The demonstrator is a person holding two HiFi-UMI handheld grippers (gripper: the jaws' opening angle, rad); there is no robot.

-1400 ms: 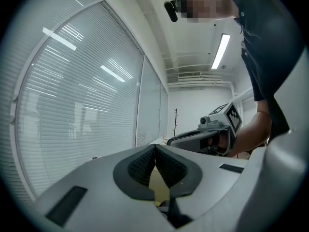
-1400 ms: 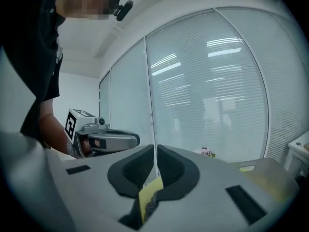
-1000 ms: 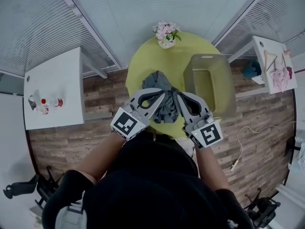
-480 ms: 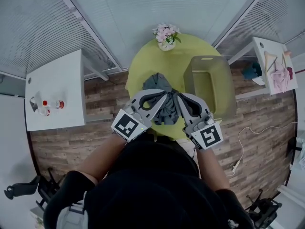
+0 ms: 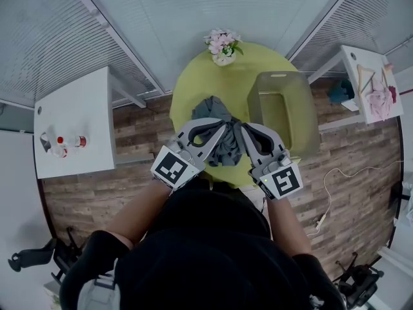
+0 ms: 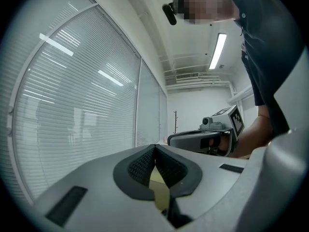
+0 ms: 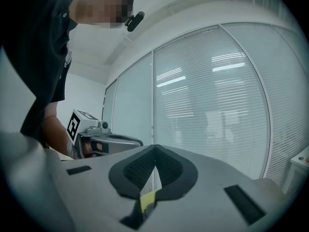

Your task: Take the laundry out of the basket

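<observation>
In the head view a heap of grey laundry (image 5: 213, 107) lies on the round yellow-green table (image 5: 193, 76). A translucent grey basket (image 5: 274, 76) stands on the table to its right and looks empty. My left gripper (image 5: 226, 127) and right gripper (image 5: 244, 128) hover side by side over the near part of the heap, tips almost meeting. In the left gripper view the left gripper (image 6: 155, 147) has its pads pressed together with no cloth between them; the right gripper (image 6: 205, 138) shows beyond. The right gripper (image 7: 155, 147) is likewise shut and empty in its own view, and the left gripper (image 7: 104, 141) shows beside it.
A vase of pink flowers (image 5: 224, 46) stands at the table's far edge. A white side table (image 5: 84, 102) with small bottles is at the left, another white table (image 5: 371, 63) with pink items at the right. A cable (image 5: 335, 179) lies on the wooden floor.
Both grippers stay shut in the same spot over the laundry. Only the head view has shifted slightly.
</observation>
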